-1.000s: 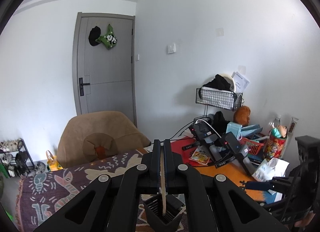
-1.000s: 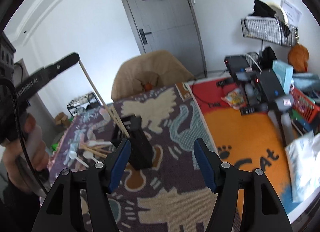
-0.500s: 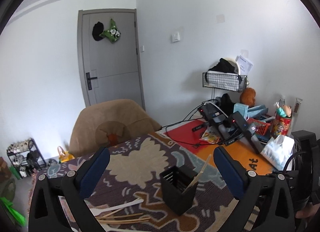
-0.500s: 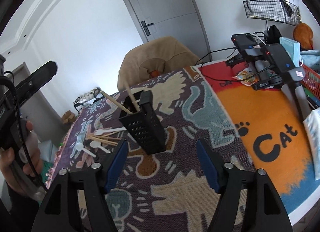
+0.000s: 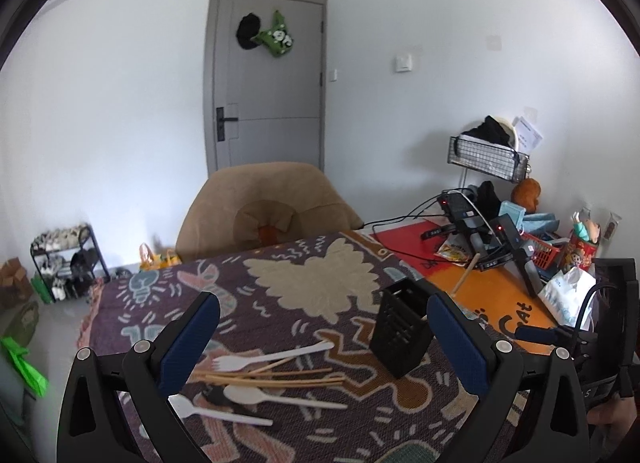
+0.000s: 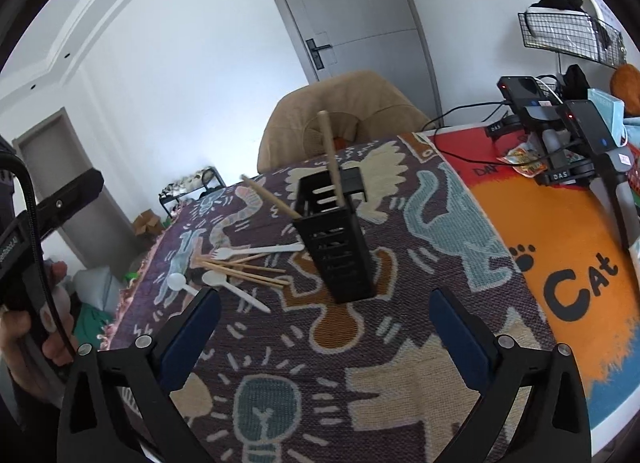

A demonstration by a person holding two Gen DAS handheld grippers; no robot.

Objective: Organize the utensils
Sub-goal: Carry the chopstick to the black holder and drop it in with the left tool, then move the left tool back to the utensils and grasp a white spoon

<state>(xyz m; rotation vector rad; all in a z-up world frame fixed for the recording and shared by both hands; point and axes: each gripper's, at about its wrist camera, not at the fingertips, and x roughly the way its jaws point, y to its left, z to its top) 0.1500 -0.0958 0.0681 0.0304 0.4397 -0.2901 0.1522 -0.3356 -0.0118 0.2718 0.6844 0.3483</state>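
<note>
Left gripper tilts down, open; right gripper opening (nothing between).

Black tool frames, blue pads, silver screws.

The left gripper has its jaws wide apart, and nothing is between the two blue pads. It points forward and a little downward. The right gripper is opening its jaws at this moment; they already stand wide, and no thing is between its blue pads. It also tilts downward, somewhat more steeply. In the right wrist view, the person's left hand is at the left edge, with its fingers wrapped around the black handle of the left gripper. In the left wrist view, the right gripper's black body is at the right edge, and a small part of the right hand shows below it.
</note>
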